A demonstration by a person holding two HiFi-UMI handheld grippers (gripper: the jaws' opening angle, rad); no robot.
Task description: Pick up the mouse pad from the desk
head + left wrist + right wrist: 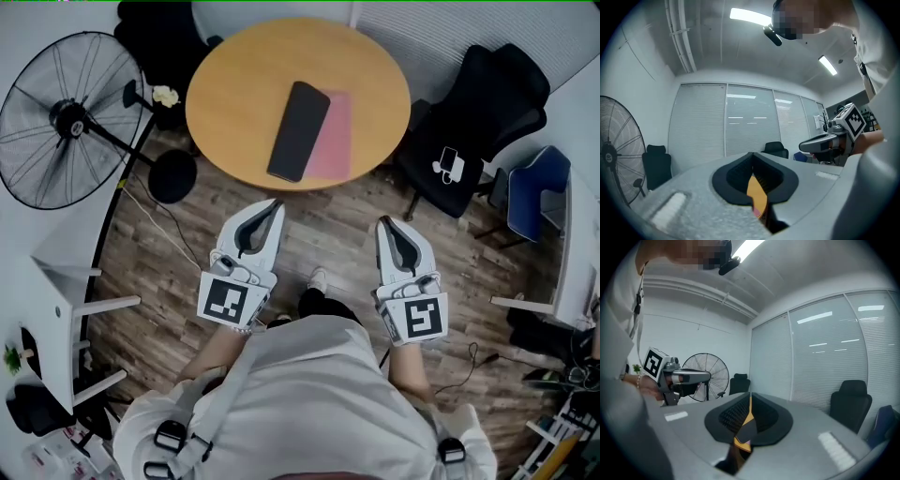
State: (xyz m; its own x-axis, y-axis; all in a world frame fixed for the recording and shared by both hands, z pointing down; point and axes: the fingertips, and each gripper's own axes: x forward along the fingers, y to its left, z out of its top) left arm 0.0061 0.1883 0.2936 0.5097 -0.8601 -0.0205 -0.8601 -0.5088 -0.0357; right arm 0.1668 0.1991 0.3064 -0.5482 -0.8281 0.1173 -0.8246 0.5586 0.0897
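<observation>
On the round wooden table (234, 103) lies a black rectangular pad (299, 130), partly overlapping a pink pad (333, 136) on its right. Both of my grippers are held side by side over the wood floor, short of the table's near edge and pointing toward it. The left gripper (274, 204) has its jaws together with nothing between them. The right gripper (384, 223) also has its jaws together and holds nothing. In the left gripper view its tips (752, 155) meet, with a slice of the tabletop showing through below them. The right gripper view shows the same at its tips (750, 397).
A large black standing fan (66, 120) is at the left, its round base (173, 176) near the table. A black office chair (478, 122) stands right of the table, a blue chair (539, 192) further right. White desks (56, 309) flank both sides.
</observation>
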